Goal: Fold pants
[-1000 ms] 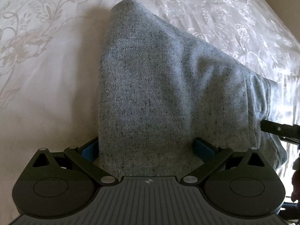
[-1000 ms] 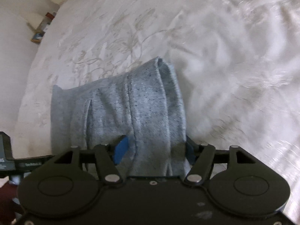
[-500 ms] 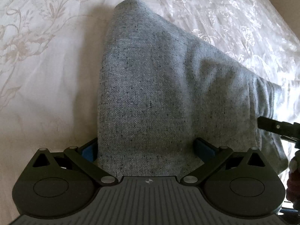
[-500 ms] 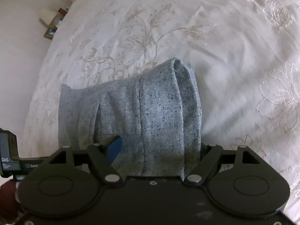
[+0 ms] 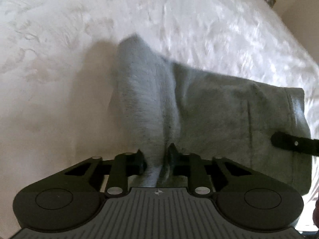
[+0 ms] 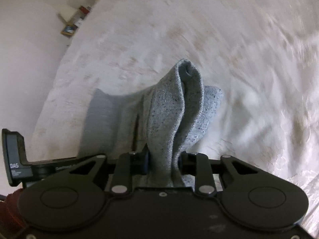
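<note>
The grey speckled pants (image 5: 209, 109) lie on a white embroidered bedspread (image 5: 59, 79). My left gripper (image 5: 155, 159) is shut on a bunched ridge of the pants' left edge, and the cloth rises between its jaws. My right gripper (image 6: 163, 161) is shut on the pants (image 6: 171, 115) at the thick hemmed edge, which stands up in a fold. The right gripper's finger (image 5: 293, 143) shows at the right of the left wrist view, over the cloth. Both views are blurred by motion.
The bedspread (image 6: 249, 69) spreads out on all sides of the pants. Past the bed's far left edge there is a floor with a small book or box (image 6: 69, 28). Part of the left gripper's body (image 6: 18, 159) shows at the lower left of the right wrist view.
Both grippers have closed from wide open onto the cloth, pinching it into raised folds. The views have shifted and blurred, so both grippers are moving.
</note>
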`<state>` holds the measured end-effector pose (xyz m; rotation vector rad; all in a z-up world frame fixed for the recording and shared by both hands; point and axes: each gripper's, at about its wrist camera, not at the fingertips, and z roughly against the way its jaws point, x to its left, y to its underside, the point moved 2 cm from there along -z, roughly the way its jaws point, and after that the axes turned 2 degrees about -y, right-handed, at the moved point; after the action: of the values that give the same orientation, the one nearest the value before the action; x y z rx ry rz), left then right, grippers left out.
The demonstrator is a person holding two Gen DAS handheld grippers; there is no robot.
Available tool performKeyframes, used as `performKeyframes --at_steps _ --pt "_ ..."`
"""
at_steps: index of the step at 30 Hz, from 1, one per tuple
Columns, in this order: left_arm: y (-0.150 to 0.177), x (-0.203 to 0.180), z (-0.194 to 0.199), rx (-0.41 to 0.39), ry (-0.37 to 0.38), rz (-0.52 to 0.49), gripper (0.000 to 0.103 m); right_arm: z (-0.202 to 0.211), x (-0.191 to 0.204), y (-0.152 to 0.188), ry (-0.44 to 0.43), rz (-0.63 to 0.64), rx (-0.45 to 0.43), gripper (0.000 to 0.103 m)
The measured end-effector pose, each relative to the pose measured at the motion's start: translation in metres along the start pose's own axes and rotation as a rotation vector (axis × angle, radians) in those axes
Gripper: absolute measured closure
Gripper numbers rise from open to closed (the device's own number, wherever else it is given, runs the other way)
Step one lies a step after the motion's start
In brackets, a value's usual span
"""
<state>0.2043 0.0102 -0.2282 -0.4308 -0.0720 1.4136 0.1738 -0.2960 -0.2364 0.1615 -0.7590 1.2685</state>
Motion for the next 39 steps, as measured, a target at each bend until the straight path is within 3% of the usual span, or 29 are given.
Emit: performKeyframes --at_steps 4,10,17,19,22,24,25,29,32,34,37,39 --pt "-0.013 -0.008 0.020 -0.072 0.016 -0.023 0.085 0.019 0.028 -0.013 -0.032 0.076 -0.062 0.077" --pt "-0.054 -0.014 0.041 -0.180 0.032 -0.032 0.085 0.030 0.053 -0.063 -0.061 0.149 -0.143 0.077" --pt "-0.115 -0.016 0.037 -0.265 -0.033 -0.100 0.081 0.021 0.058 -0.124 -0.059 0.175 -0.227 0.074" --pt "-0.125 -0.012 0.021 -0.243 -0.112 -0.094 0.079 0.003 0.045 -0.140 0.019 0.149 -0.226 0.062" --pt "-0.128 -0.001 -0.002 -0.193 -0.223 -0.068 0.079 -0.032 0.011 -0.154 0.306 0.107 -0.153 0.061" --pt "-0.123 0.003 -0.007 -0.169 -0.232 -0.054 0.080 -0.042 0.001 -0.155 0.443 0.124 -0.146 0.061" --pt "-0.120 0.003 -0.007 -0.165 -0.225 -0.054 0.080 -0.040 0.000 -0.153 0.463 0.136 -0.165 0.062" --pt "-0.113 -0.014 -0.007 -0.180 -0.183 -0.095 0.079 -0.024 0.017 -0.139 0.378 0.212 -0.230 0.065" --pt "-0.105 -0.028 -0.012 -0.175 -0.141 -0.127 0.079 -0.027 0.035 -0.123 0.303 0.303 -0.228 0.074" --pt "-0.101 -0.034 -0.029 -0.136 -0.146 -0.145 0.079 -0.040 0.036 -0.110 0.294 0.327 -0.171 0.083" --pt "-0.094 -0.026 -0.051 -0.072 -0.189 -0.138 0.079 -0.063 0.017 -0.090 0.348 0.298 -0.070 0.095" --pt "-0.089 -0.017 -0.063 -0.035 -0.204 -0.125 0.077 -0.071 0.003 -0.080 0.363 0.254 -0.031 0.098"
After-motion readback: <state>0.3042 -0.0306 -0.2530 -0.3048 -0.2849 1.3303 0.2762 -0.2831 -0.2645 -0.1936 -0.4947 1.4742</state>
